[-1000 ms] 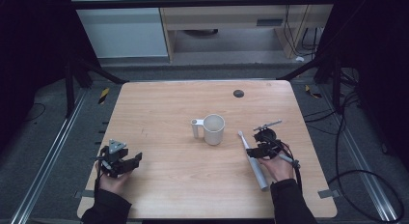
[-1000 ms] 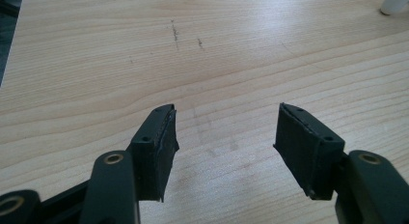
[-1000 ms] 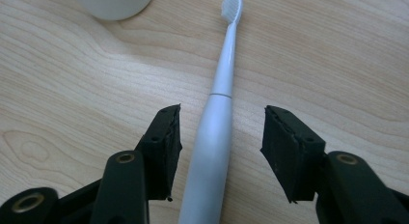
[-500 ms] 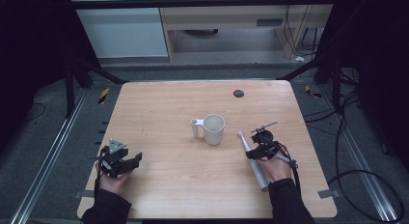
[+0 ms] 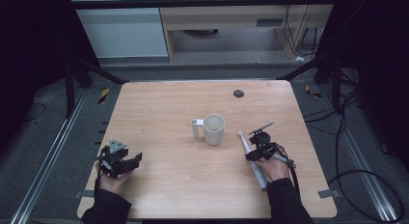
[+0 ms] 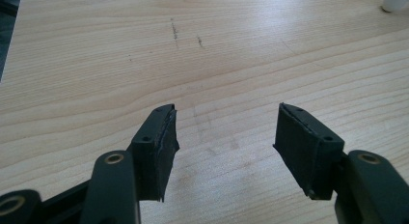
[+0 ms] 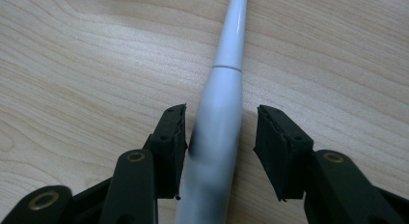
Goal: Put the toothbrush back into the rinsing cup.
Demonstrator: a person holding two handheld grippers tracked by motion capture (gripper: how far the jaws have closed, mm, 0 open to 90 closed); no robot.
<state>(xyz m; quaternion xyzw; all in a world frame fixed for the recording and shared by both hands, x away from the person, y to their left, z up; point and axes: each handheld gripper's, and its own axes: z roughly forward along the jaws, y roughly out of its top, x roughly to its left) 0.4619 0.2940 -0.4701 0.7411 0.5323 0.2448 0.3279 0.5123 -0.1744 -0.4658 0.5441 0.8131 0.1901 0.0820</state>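
Light wood table (image 5: 159,113), dark hole (image 5: 238,93) near far edge, grey floor around. Left gripper (image 6: 224,137) wide over bare wood; right gripper (image 7: 219,137) open, straddling white toothbrush (image 7: 224,98); mug (image 5: 212,129) centre.

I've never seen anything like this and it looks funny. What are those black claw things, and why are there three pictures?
A person sits at a wooden table holding a pinching tool in each hand. One picture looks down from above; the other two come from little cameras riding on each tool. The left gripper is open over bare wood. The right gripper is open too, with a white electric toothbrush lying on the table between its jaws, not squeezed yet. A white mug stands in the middle. Nothing is being held.
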